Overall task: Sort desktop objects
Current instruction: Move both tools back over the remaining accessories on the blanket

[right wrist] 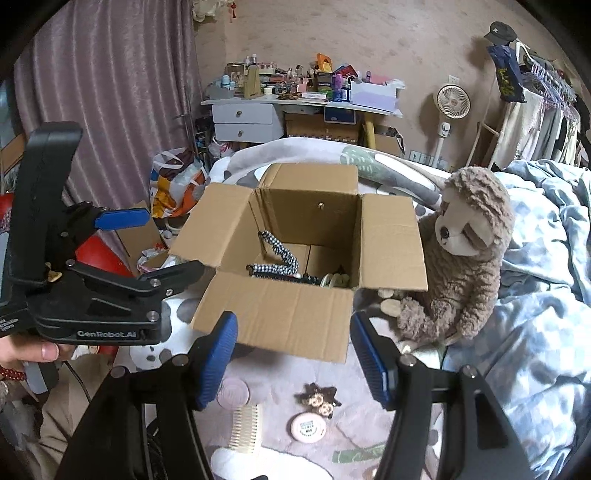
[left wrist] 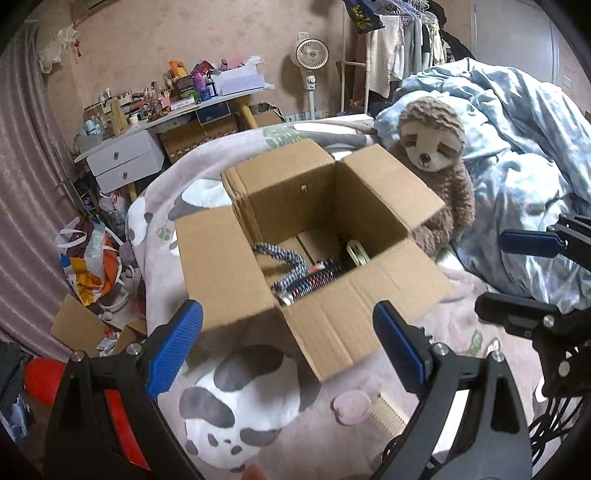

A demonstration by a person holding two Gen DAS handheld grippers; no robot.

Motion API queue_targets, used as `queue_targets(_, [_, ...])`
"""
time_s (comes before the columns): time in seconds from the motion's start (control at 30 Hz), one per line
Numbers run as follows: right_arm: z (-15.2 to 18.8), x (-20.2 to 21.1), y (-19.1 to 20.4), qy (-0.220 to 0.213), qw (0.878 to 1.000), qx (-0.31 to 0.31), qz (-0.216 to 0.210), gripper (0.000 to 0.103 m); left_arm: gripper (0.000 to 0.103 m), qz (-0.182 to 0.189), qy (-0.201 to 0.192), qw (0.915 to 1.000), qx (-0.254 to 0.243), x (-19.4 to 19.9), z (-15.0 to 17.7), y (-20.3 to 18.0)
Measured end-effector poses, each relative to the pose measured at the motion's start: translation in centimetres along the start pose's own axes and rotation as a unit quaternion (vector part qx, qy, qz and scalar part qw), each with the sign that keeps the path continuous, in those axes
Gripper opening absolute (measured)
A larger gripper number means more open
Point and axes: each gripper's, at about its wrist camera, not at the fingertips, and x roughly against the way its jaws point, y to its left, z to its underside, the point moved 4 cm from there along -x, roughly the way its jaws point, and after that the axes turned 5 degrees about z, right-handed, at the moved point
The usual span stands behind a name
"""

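Right wrist view: bed (right wrist: 388,406), pink blanket spread. Open box (right wrist: 295,295) standing on it, flaps out, cord (right wrist: 280,254) and brush (right wrist: 291,277) inside. Sloth (right wrist: 458,258) sitting just right of box. Comb (right wrist: 245,428), two round tins (right wrist: 308,426), hair clip (right wrist: 319,398) lying before box. Right gripper (right wrist: 293,365) jaws wide, empty; left gripper (left wrist: 288,347) likewise.

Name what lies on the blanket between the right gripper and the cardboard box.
Right wrist view: a pink round case, cream comb, brown hair clip and small pink tin.

Cluttered desk (right wrist: 306,105) w/ pink wall (right wrist: 369,33), curtain (right wrist: 110,74)
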Motion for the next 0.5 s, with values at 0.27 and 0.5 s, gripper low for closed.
queue_targets(0.27, [3.5, 0.2, 0.8, 0.013, 1.000, -0.024, -0.010, 0.064, 0.093, -0.003, -0.001, 0.9998, 0.018, 1.1, 3.1, 0.1])
queue_targets(0.5, [7.3, -0.3, 2.3, 0.019, 0.999, -0.031, -0.020, 0.064, 0.093, -0.012, 0.006, 0.9996, 0.024, 1.2, 6.0, 0.5])
